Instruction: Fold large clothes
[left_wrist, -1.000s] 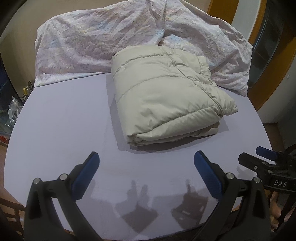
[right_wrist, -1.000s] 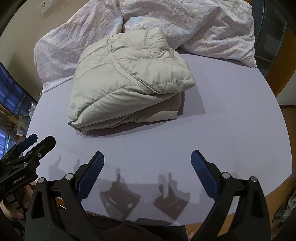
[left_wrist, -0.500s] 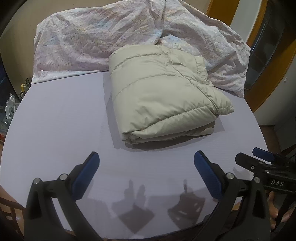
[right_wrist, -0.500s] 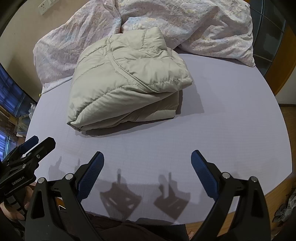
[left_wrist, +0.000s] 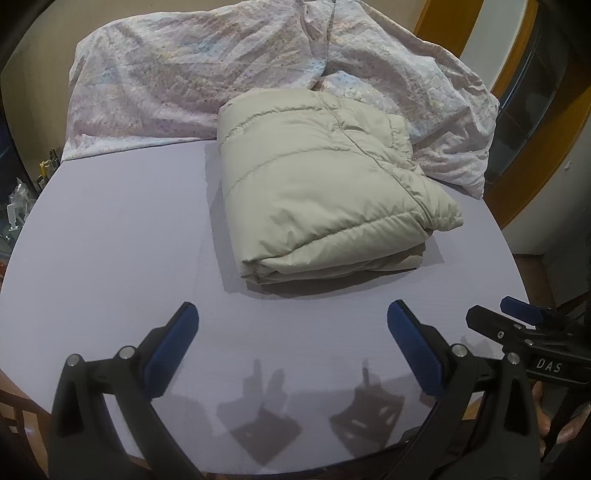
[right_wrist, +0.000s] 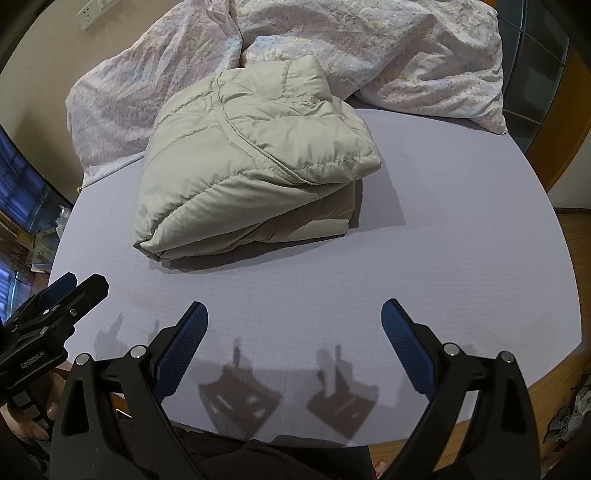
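Left tool (left_wrist: 291, 325) & right tool (right_wrist: 293, 323): both spread wide, nothing gripped, held above near edge of worktop (left_wrist: 110, 240), no contact seen. Beige padded jacket (right_wrist: 251, 162) found folded at worktop centre-far, against floral quilt (left_wrist: 192, 74).

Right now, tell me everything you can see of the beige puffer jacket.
The puffer jacket is pale beige, quilted in stitched channels, of smooth, slightly shiny fabric. It lies folded into a thick, roughly rectangular bundle, layers stacked, collar standing at the far end. It rests on the lavender table, its far edge against the crumpled floral bedding. Neither gripper touches it.
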